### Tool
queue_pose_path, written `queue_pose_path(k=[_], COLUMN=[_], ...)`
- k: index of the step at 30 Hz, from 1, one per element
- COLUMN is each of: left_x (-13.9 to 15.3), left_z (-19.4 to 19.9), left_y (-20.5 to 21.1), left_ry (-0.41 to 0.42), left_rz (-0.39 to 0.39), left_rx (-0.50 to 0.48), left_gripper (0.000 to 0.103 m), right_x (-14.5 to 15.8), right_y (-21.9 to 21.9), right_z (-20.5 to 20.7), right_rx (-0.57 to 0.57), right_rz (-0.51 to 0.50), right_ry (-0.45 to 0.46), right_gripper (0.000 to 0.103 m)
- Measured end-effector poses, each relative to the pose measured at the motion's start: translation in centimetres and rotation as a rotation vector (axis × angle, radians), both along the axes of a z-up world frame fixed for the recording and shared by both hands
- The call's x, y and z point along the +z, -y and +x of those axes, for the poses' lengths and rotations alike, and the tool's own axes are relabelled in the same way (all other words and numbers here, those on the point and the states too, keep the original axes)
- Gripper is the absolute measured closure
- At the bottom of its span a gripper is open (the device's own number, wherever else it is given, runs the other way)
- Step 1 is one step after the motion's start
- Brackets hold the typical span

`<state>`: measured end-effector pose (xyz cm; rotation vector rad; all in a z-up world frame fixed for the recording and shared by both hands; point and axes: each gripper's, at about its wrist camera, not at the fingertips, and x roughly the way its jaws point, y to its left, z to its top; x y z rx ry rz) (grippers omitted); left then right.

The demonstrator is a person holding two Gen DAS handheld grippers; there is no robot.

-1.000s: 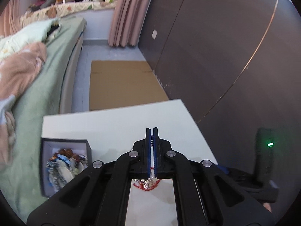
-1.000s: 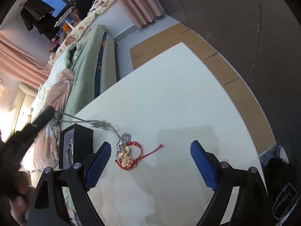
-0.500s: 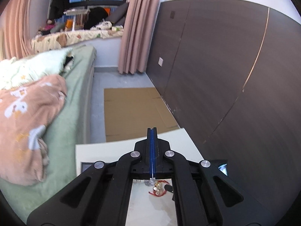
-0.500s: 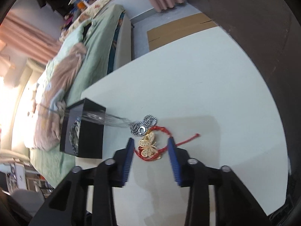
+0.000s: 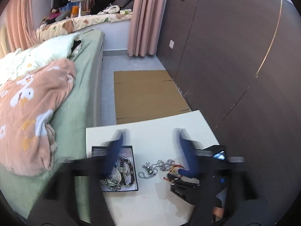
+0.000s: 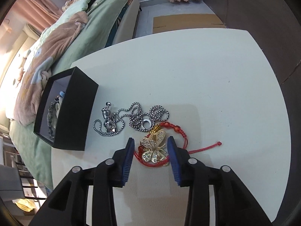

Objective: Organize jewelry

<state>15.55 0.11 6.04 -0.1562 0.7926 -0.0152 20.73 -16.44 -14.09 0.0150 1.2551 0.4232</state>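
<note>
While straddling the gold butterfly pendant (image 6: 154,146) with fingers (image 6: 128,156) part open, one on each side and gripping nothing, right gripper (image 6: 150,157) low on the white surface (image 6: 207,71). Left gripper (image 5: 150,150) wide open and blurred, empty, above the black box (image 6: 75,113) at the left edge of the surface. Pendant tangled in the red cord bracelet (image 6: 175,130), just right of the silver chain necklace (image 6: 131,118), which lies beside the box, not in it.

Likely risks: closing on the pendant and dragging the cord along, with its loose tail snagging the chain; thin flat filigree slipping from the ribbed blue pads or skating on the smooth surface; chain links catching on the knotted cord.

Pendant lacy, stiff, metallic; cord braided, soft, with small beads; chain rounded, shiny, limp; box matte, square, open-topped, already holding beaded pieces.
</note>
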Motion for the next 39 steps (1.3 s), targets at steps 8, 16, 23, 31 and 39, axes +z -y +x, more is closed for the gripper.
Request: queue_pose_path(k=[8, 16, 23, 31, 39], left_x=[-7.3, -13.3, -15.8, -17.7, -18.6], left_z=[2.1, 4.0, 5.1, 6.2, 6.8], left_y=[1.5, 3.2, 4.5, 6.5, 6.3], left_ry=[-0.186, -0.348, -0.41, -0.433, -0.426], left_rz=[-0.064, -0.042, 0.001, 0.055, 0.09], left_rx=[-0.027, -0.008, 0.008, -0.023, 0.017], left_gripper=[0.031, 0.048, 0.051, 0.051, 0.072], right_x=[0.8, 2.6, 3.1, 3.4, 3.6], right_y=[3.0, 5.9, 8.8, 8.9, 9.4], right_z=[0.3, 0.5, 1.2, 1.2, 1.2], right_rx=[-0.03, -0.082, -0.148, -0.134, -0.142], right_rz=[0.083, 0.184, 0.253, 0.302, 0.298], right_ry=[-0.013, 0.003, 0.001, -0.005, -0.001], right_gripper=[0.092, 0.093, 0.101, 0.101, 0.101])
